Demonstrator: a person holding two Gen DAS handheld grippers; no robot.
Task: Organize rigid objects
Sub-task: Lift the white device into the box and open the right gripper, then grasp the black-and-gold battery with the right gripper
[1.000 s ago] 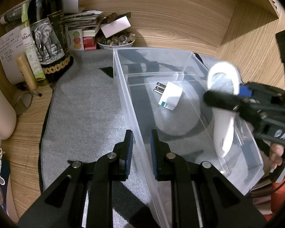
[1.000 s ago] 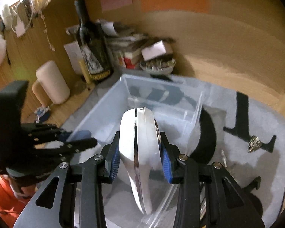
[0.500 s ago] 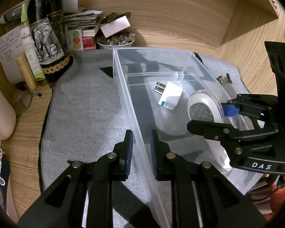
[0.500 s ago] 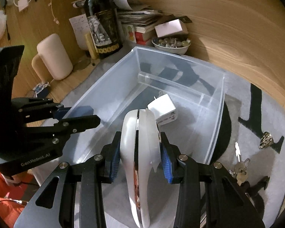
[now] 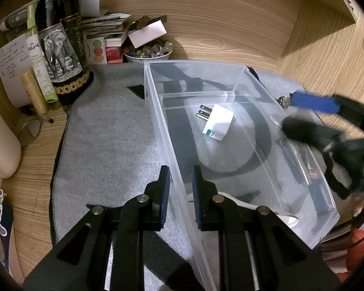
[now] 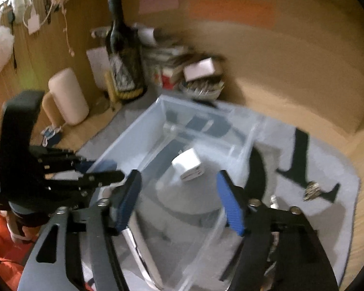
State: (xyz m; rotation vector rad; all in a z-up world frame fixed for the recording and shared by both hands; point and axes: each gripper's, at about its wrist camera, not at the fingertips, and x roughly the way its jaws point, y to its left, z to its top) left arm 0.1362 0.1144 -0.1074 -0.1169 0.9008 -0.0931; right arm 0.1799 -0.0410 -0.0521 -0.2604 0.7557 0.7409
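A clear plastic bin (image 5: 242,131) sits on a grey felt mat (image 5: 109,145), and a low clear divider crosses it toward its far end. In the larger near compartment lies a white plug adapter (image 5: 217,122), prongs pointing to about ten o'clock, and at the near end lies a long white handheld device (image 5: 267,209), flat on the bin floor toward five o'clock from the adapter and partly hidden behind the left gripper's finger. In the right wrist view the adapter (image 6: 188,165) sits near the middle of the bin (image 6: 206,131) and only a curved white edge of the device (image 6: 136,247) shows at six o'clock, blurred. The left gripper (image 5: 178,189) is clamped on the bin's left wall, one blue pad on each side of the clear plastic. The right gripper (image 6: 179,198) stands wide apart with nothing between its blue pads; it hovers above the bin's near end, and in the left wrist view it (image 5: 310,116) is a blurred shape at three o'clock, outside the right wall. Half a second ago the right gripper was closed on the white device, holding it on edge inside the bin; now the device rests on the floor and the gripper has let go and lifted away, while the left gripper's hold on the wall is unchanged. Behind the bin at eleven o'clock stand a dark wine bottle (image 5: 60,38) with an elephant label and a bowl of pebbles (image 5: 148,51), and a bunch of keys (image 6: 311,190) lies on the mat to the bin's right.
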